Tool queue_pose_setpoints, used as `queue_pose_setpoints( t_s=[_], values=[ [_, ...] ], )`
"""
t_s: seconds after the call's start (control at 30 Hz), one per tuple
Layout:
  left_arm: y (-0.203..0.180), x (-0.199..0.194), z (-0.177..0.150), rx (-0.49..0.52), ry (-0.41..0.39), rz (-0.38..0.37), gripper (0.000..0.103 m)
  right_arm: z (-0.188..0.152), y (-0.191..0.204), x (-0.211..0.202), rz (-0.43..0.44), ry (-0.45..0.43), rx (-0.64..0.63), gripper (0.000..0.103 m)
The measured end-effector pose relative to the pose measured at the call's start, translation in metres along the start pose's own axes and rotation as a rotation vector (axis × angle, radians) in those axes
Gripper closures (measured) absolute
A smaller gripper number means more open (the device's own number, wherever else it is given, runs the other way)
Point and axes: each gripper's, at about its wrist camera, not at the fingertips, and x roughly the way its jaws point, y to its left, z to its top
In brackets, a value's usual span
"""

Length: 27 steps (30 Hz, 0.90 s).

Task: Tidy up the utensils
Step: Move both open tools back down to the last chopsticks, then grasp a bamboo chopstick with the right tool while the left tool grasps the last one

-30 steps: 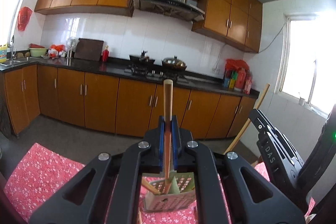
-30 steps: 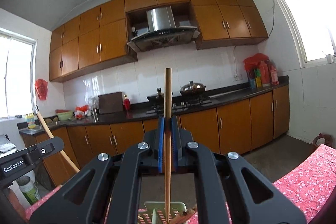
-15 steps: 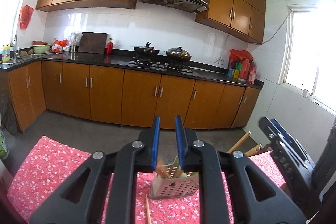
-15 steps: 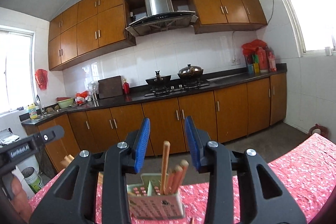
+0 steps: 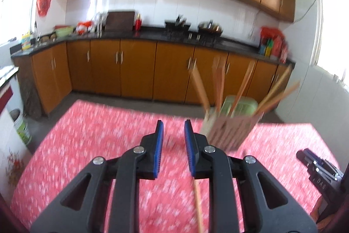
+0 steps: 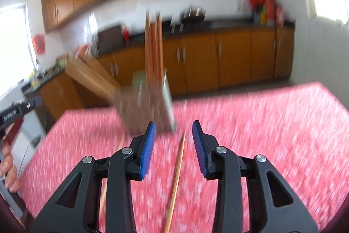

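A perforated utensil holder with a green back stands on the red floral tablecloth, with several wooden chopsticks sticking up out of it. It also shows, blurred, in the right wrist view. My left gripper is open and empty, just left of the holder. A loose chopstick lies on the cloth under it. My right gripper is open and empty, in front of the holder, above a loose chopstick. A second chopstick lies to the left.
The table's far edge drops to the kitchen floor, with wooden cabinets beyond. The other gripper shows at the right edge of the left wrist view and at the left edge of the right wrist view.
Both grippers were shut on upright chopsticks, then opened and let them go into the holder. Both have since tilted down toward the cloth and drawn back from the holder.
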Motion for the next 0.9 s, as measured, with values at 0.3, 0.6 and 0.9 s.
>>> queue_pose_setpoints(
  t_s=[0.3,0.6,0.9],
  values=[
    [-0.003,0.037,-0.081,0.034,0.209,-0.022,0.082,-0.080,0.003,0.047,0.008,0.285,-0.017,0.074],
    [-0.025,0.056,-0.112,0.052,0.301,-0.085,0.082,-0.083,-0.014,0.058,-0.053,0.301,-0.002,0.095],
    [-0.049,0.080,-0.141,0.104,0.399,-0.082,0.085,-0.078,-0.049,0.058,-0.120,0.280,0.077,0.095]
  ],
)
